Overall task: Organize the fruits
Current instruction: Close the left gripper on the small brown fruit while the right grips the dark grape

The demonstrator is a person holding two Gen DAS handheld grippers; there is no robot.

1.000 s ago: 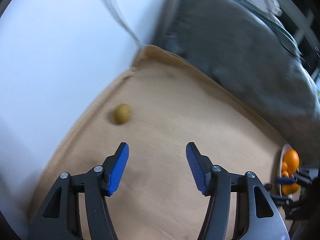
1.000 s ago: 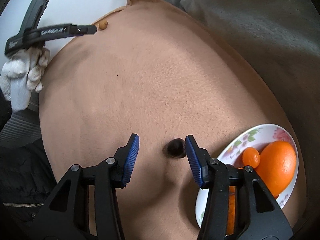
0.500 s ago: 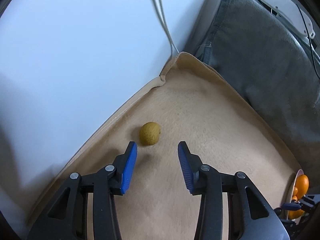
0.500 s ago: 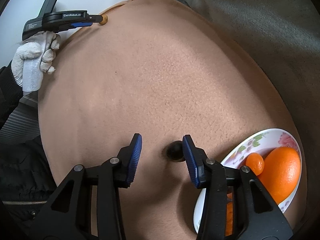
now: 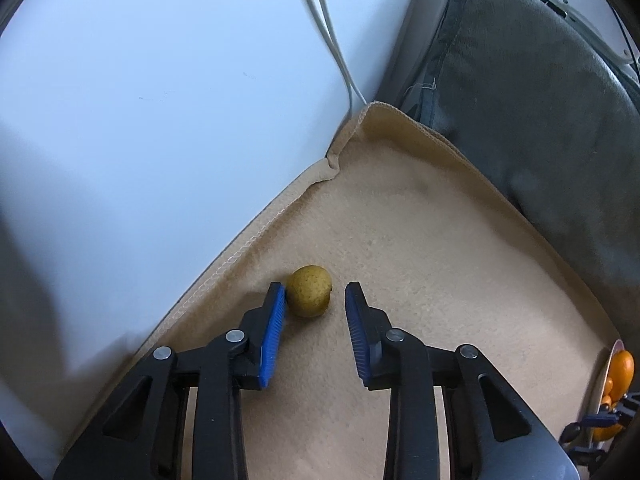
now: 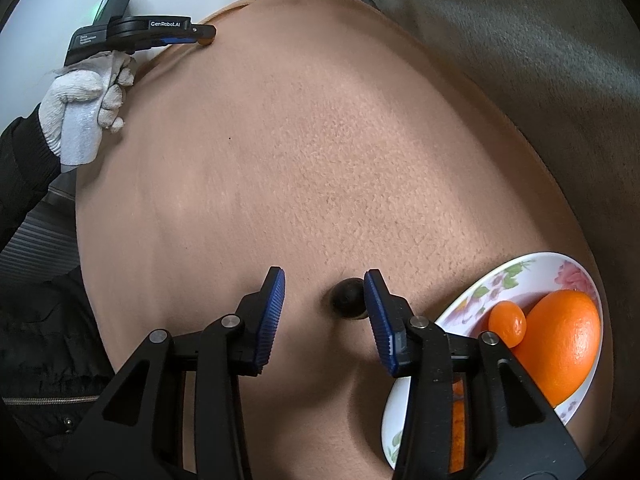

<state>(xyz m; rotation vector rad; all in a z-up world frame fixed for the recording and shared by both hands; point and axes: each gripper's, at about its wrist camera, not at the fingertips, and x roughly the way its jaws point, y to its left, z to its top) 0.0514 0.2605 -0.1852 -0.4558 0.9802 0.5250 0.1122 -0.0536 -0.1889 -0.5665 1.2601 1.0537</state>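
A small yellow-brown fruit [image 5: 309,291] lies on the tan blanket [image 5: 420,280] near its left hem. My left gripper [image 5: 315,289] points down at it with its jaws closing. The fruit sits between the fingertips, against the left pad and apart from the right one. In the right wrist view a small dark fruit [image 6: 349,298] rests on the blanket. My right gripper [image 6: 324,274] is open around it, the right pad close beside it and the left pad well clear. A floral plate [image 6: 476,294] holds a big orange [image 6: 560,340] and a small orange fruit [image 6: 507,322].
A white wall [image 5: 160,120] with two cables [image 5: 332,40] borders the blanket on the left. A dark grey cushion [image 5: 540,100] lies behind it. A white-gloved hand [image 6: 88,96] holds the left gripper [image 6: 200,36] at the far corner. The plate's rim [image 5: 614,352] shows far right.
The left gripper has moved up to the yellow-brown fruit and narrowed its jaws, so the fruit now lies between the tips. The right gripper stayed put and narrowed slightly.
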